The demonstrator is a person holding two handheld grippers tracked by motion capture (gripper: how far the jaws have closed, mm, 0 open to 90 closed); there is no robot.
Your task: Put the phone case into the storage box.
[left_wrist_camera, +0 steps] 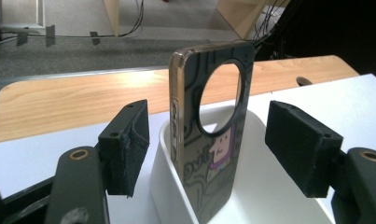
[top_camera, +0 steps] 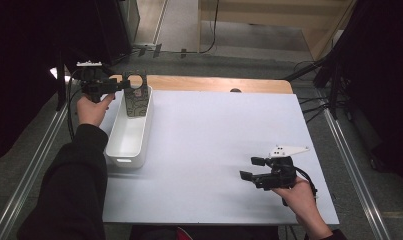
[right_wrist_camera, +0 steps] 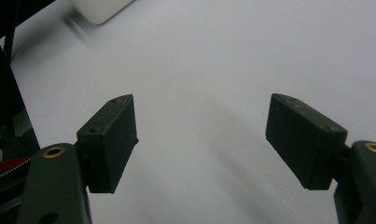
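A dark phone case with a round camera hole and a cartoon print stands upright in the far end of a white bin. In the left gripper view the phone case rises between the two pads, and neither pad touches it. My left gripper is open beside the case at the bin's far left. My right gripper is open low over the white table top at the near right, with nothing between its pads.
The white table top lies on a wooden table whose far edge shows. A corner of the bin appears in the right gripper view. Metal rails run along both table sides, and cables lie on the floor beyond.
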